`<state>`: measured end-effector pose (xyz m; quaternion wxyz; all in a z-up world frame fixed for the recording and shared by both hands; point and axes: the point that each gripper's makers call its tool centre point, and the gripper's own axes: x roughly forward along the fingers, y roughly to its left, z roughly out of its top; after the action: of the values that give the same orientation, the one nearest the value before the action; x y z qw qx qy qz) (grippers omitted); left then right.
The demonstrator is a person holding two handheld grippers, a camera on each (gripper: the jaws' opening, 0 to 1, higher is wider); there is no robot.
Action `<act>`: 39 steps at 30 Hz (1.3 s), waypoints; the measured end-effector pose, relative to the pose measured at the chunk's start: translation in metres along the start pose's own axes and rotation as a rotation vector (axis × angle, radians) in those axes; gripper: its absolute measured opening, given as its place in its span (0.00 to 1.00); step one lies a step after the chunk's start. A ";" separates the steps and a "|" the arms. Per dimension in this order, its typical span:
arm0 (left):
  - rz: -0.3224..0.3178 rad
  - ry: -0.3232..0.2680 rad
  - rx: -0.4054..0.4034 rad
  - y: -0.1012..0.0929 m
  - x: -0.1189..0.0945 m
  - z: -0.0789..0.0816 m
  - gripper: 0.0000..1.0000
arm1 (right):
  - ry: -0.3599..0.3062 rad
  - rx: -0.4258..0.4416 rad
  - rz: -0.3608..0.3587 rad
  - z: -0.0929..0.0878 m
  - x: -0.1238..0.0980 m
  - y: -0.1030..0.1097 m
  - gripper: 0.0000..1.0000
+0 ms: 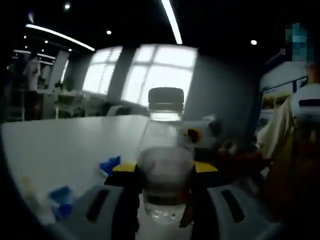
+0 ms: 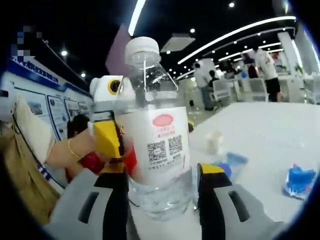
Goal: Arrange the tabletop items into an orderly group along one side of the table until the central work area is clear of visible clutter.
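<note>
Left gripper (image 1: 165, 200): jaws clamped on one clear plastic bottle with a dark cap (image 1: 165, 155), upright between them, partly filled with clear liquid. Beyond and left of this gripper, on the white table (image 1: 65, 145), two small blue packets (image 1: 109, 165), and one pale object at the near left, too blurred to identify.

Right gripper (image 2: 162, 200): jaws clamped on one clear plastic bottle with a white cap and a white label bearing two QR codes (image 2: 157, 140), upright, clear liquid at its base. Right of it, two blue packets (image 2: 299, 181) and one small pale cube-like item (image 2: 215, 142) lie on the table. The left gripper shows just behind the bottle, at left.
</note>
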<state>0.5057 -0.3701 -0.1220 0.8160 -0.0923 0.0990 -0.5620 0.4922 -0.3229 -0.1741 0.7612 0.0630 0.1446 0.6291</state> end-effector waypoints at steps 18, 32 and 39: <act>-0.197 -0.041 0.053 -0.036 -0.008 0.022 0.37 | -0.088 0.033 0.185 0.021 -0.001 0.040 0.48; -0.172 -0.036 0.049 -0.032 -0.012 0.020 0.37 | -0.080 -0.032 0.134 0.020 0.002 0.037 0.43; -0.065 -0.055 0.015 -0.016 -0.014 0.025 0.39 | -0.119 -0.070 0.039 0.026 0.002 0.022 0.42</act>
<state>0.4936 -0.3620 -0.0926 0.8004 -0.1046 0.0691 -0.5861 0.4797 -0.3148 -0.1436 0.7576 0.0766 0.0756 0.6437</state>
